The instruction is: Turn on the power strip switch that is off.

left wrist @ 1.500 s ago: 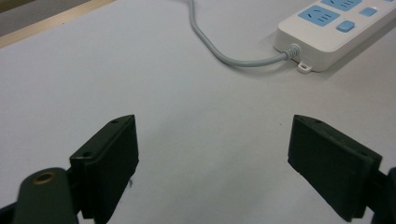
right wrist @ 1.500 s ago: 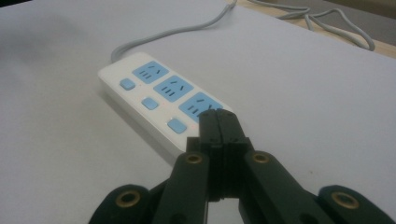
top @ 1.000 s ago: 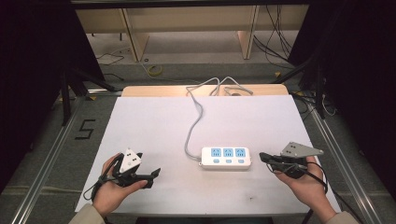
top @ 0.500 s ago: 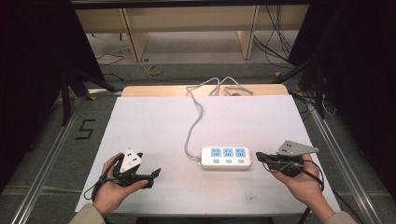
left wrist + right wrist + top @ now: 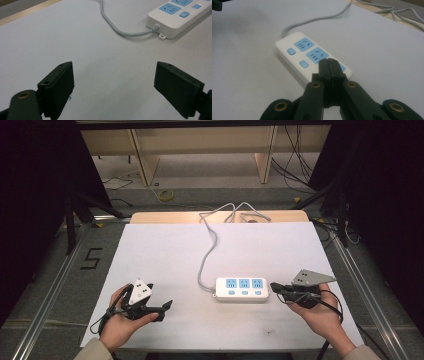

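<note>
**Right gripper** (image 5: 328, 62): your jaws are pressed together with nothing between them. Their tip hangs over the near end of the power strip (image 5: 312, 56), above the last blue socket face; whether it touches the casing cannot be told. From above, this gripper (image 5: 276, 287) sits just beside the strip's right end.

**Left gripper** (image 5: 113, 85): your jaws stand wide apart, empty, over bare white table (image 5: 75, 37). The strip (image 5: 178, 16) lies ahead of them and off to one side, well apart, cable end nearest. From above, this gripper (image 5: 167, 306) rests in your left hand (image 5: 120, 325), low on the table.

**Power strip, three-socket, white with blue faces** (image 5: 242, 289): a rigid plastic bar lying flat. Judged light enough for one gripper and stiff, so it will not sag. The glossy shell looks slippery, so expect it to skate on the smooth table if nudged. Take hold across its narrow width, pads on the two long side walls near the middle, clear of the small blue switches (image 5: 291, 51). A closed tip suits pressing a switch instead.

**Cable, grey** (image 5: 207, 255): runs from the strip's left end toward the far table edge. Flexible but springy; it will likely drag and swing the strip when lifted. It makes a poor handle.
</note>
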Demonstrator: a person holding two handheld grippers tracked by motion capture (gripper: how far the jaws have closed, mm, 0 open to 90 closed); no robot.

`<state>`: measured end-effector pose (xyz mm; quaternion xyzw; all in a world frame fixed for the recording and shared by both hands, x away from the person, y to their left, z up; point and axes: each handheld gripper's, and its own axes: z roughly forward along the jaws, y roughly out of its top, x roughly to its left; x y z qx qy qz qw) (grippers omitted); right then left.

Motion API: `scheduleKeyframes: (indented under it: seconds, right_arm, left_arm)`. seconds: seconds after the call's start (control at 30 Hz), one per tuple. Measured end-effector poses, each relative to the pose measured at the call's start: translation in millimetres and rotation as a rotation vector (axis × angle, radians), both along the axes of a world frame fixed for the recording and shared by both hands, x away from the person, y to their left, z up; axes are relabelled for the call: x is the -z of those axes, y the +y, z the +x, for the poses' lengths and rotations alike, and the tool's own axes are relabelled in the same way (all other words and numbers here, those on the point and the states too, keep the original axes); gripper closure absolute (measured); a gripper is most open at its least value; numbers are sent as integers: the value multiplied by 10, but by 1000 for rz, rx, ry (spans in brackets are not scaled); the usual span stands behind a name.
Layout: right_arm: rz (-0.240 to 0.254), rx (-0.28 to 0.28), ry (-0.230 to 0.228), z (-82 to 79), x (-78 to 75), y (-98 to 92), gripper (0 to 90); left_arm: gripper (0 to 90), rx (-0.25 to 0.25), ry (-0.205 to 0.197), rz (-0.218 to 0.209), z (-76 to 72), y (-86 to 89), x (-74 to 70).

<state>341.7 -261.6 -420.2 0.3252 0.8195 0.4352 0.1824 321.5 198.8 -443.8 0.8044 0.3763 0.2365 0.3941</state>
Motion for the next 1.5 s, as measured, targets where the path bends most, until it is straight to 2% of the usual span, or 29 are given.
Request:
scheduleKeyframes:
  seconds: [1.5]
  right_arm:
    - [-13, -46, 12, 115, -22, 242, 900]
  left_arm:
    - [163, 1, -3, 0, 3, -15, 1]
